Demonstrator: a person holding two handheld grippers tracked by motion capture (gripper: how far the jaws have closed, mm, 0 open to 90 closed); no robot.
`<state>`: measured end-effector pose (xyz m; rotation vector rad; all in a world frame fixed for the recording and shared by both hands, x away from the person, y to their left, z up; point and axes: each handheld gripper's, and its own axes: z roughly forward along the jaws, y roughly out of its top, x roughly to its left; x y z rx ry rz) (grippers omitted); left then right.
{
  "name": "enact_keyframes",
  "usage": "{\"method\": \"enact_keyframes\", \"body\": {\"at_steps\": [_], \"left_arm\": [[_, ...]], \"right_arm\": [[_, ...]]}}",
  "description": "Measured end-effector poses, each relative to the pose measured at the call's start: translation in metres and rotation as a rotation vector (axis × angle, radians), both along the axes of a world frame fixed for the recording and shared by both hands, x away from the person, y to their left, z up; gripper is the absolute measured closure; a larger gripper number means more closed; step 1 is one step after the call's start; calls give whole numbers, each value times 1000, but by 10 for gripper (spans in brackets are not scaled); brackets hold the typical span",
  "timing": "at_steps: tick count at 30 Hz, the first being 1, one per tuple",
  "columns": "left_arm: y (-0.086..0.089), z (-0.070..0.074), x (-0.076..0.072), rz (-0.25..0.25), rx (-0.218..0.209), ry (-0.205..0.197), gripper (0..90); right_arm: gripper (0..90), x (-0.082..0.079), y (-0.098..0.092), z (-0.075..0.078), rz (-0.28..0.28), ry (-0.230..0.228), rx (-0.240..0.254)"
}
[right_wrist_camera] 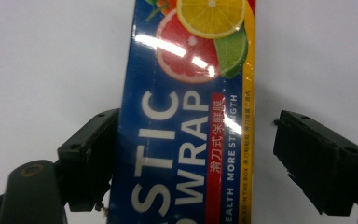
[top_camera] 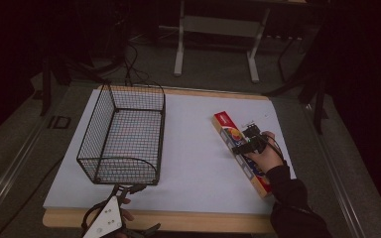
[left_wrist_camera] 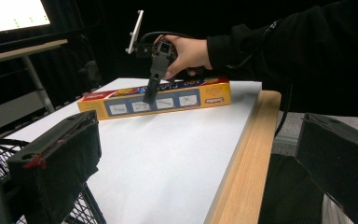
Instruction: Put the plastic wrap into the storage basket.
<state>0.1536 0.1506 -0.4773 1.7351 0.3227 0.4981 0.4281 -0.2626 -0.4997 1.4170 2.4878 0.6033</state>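
- The black wire-mesh basket (top_camera: 121,136) stands on the left half of the white-topped table (top_camera: 193,163), well apart from the box.
- The left claw (top_camera: 124,194) rests at the table's near edge, just beside the basket's near wall. The grey three-cornered plate (top_camera: 104,220) sits on top of it and a hand (top_camera: 124,218) shows beneath that. In the left gripper view its two black jaws stand wide apart with nothing between them: released.
- The long blue, yellow and red cardboard box of plastic wrap (top_camera: 240,151) lies flat on the right part of the table, slanting from far left to near right.
- Its top reads "STIC WRAP" in white, beside Chinese characters on a red strip and "MORE STRENGTH"; citrus slices are printed above.
- The right hand (top_camera: 265,158), in a black sleeve (top_camera: 290,198), points the right claw (right_wrist_camera: 196,158) down over the box's middle. Its jaws straddle the box: one touches the blue side, the other stands clear of the yellow edge, so nothing is clenched.
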Motion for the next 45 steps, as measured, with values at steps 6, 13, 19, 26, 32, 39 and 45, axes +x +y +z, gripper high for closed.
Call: {"method": "enact_keyframes", "body": {"at_steps": [6, 13, 19, 26, 32, 39, 45], "left_arm": [[-1, 0, 0, 0, 1, 2, 6], [-1, 0, -1, -2, 6, -5, 6], [-1, -1, -1, -4, 9, -7, 6], [-1, -1, -2, -6, 15, -12, 6], [-1, -1, -1, -6, 15, -8, 6], [-1, -1, -1, -4, 16, -8, 6], [-2, -1, -1, -3, 16, -10, 6]], "right_arm": [[190, 5, 6, -1, -15, 36, -49], [234, 14, 14, -1, -27, 113, -94], [270, 18, 22, 0, -35, 145, -143], [362, 27, 28, -3, -58, 241, -166], [389, 29, 30, -2, -53, 267, -186], [402, 31, 33, 2, -69, 285, -183], [404, 33, 32, 26, -84, 231, -167]]}}
